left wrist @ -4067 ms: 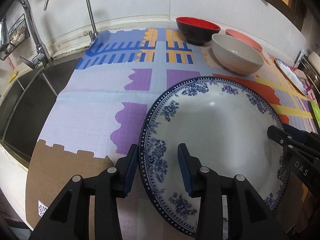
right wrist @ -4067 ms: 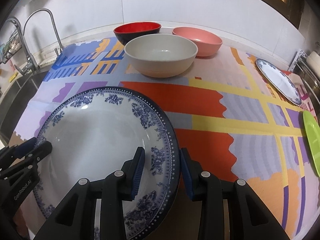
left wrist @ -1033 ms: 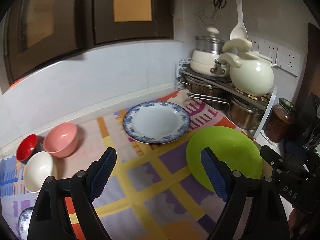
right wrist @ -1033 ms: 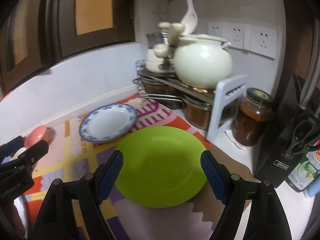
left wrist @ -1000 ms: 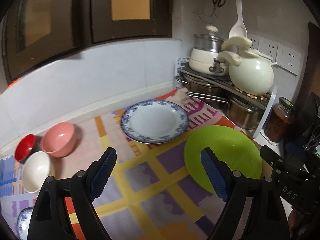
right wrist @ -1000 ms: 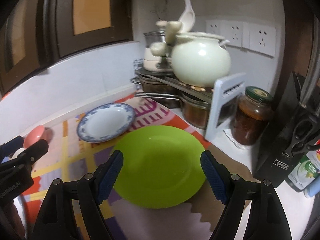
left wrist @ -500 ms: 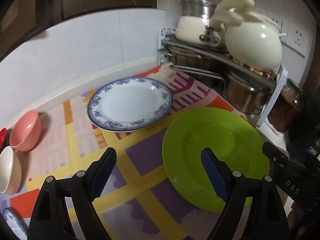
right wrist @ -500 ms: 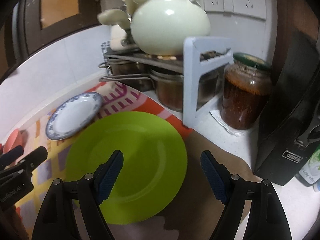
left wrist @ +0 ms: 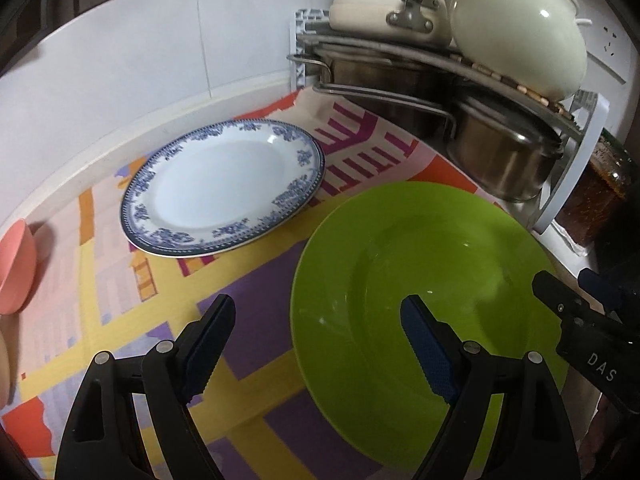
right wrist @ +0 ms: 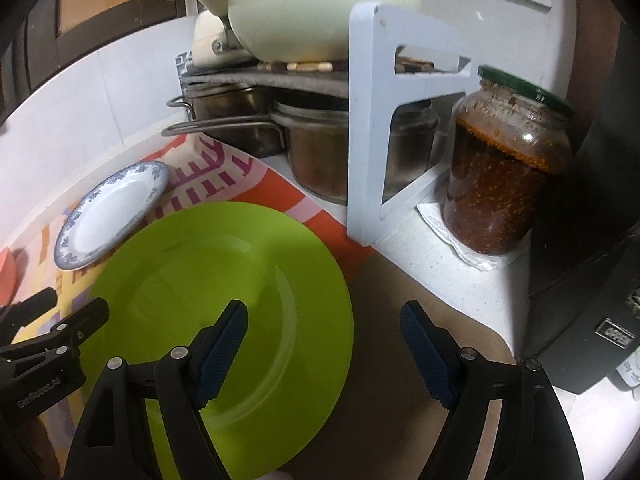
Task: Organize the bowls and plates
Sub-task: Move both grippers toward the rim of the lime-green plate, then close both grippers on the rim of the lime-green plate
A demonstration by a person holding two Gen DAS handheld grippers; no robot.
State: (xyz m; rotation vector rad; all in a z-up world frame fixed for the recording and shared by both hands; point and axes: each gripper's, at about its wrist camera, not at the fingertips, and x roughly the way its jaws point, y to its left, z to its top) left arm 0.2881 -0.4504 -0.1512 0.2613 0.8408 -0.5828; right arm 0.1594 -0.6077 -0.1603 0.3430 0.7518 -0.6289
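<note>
A lime green plate [left wrist: 424, 264] lies flat on the patterned mat, near the pot rack. My left gripper [left wrist: 316, 332] is open and empty, straddling the plate's left rim from above. My right gripper [right wrist: 324, 340] is open and empty, straddling the same plate's [right wrist: 224, 300] right rim. A blue-and-white floral plate [left wrist: 224, 188] lies behind it by the wall; it also shows in the right wrist view [right wrist: 108, 216]. A pink bowl [left wrist: 16, 268] sits at the far left edge.
A white rack [right wrist: 384, 132] holds steel pots [left wrist: 504, 156] below and a cream kettle [left wrist: 520, 32] on top, right of the plates. A jar of red paste [right wrist: 504, 176] and a black appliance [right wrist: 592, 280] stand further right. The wall runs behind.
Both grippers have moved down and in toward the green plate, which now fills more of each view. Both stay open. Earlier, both had held the large blue plate near the sink.
</note>
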